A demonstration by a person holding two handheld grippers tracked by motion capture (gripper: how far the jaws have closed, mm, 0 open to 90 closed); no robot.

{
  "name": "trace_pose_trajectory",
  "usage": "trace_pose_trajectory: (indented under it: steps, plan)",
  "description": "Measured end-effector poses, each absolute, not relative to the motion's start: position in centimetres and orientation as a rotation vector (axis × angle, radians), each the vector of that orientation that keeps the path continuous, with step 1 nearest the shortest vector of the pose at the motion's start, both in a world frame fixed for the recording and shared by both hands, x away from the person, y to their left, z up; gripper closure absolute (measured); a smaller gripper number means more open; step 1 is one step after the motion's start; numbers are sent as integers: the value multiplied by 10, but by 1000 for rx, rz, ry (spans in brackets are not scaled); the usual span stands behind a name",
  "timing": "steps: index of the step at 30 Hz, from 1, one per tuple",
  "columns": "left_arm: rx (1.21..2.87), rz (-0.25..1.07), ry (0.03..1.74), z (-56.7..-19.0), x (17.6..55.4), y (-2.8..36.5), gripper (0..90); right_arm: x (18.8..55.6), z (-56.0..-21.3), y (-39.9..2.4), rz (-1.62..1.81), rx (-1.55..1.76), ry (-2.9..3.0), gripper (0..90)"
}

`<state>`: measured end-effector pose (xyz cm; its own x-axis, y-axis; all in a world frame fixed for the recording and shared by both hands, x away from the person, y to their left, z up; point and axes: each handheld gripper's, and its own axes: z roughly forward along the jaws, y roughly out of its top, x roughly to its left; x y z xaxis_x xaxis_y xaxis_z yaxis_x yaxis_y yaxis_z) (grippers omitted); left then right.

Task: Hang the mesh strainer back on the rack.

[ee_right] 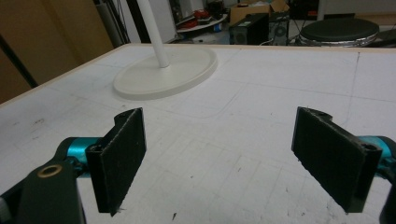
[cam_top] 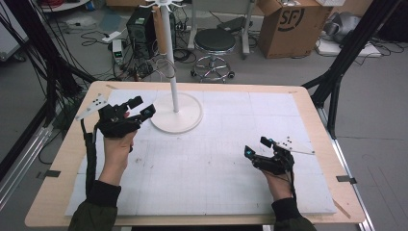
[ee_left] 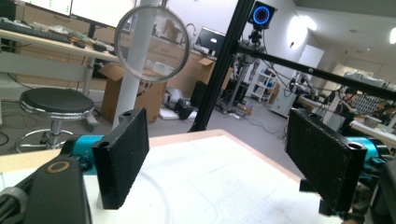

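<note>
A white stand rises from a round base (cam_top: 175, 115) at the back left of the white mat. A thin wire ring (ee_left: 152, 81) hangs high on the stand's pole (ee_left: 135, 88). My left gripper (cam_top: 142, 106) is held just left of the base, open, with nothing between its black pads (ee_left: 122, 156). It points up past the table's far edge toward the ring. My right gripper (cam_top: 257, 146) rests low over the mat at the right, also open and holding nothing. Its pads (ee_right: 119, 156) face the stand's base (ee_right: 166, 70) across bare mat.
A white gridded mat (cam_top: 216, 168) covers the wooden table (cam_top: 67, 159). Behind the table stand a black stool (cam_top: 215, 42), a cardboard box (cam_top: 293, 24) and electronics with cables. A black frame strut (cam_top: 346, 53) slants down at the right.
</note>
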<state>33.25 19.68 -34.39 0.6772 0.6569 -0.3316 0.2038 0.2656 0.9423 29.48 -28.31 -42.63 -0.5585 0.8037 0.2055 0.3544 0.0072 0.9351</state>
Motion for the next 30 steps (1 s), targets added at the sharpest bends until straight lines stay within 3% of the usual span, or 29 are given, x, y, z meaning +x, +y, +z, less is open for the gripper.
trace_pose_trajectory:
  steps: [9, 30]
  plan:
    - [1334, 379, 845, -372, 324, 198, 221, 295, -427, -281, 1568, 1186, 1912, 169]
    - [1354, 295, 888, -424, 294, 198, 219, 293, -425, -280, 1587, 1174, 1904, 169]
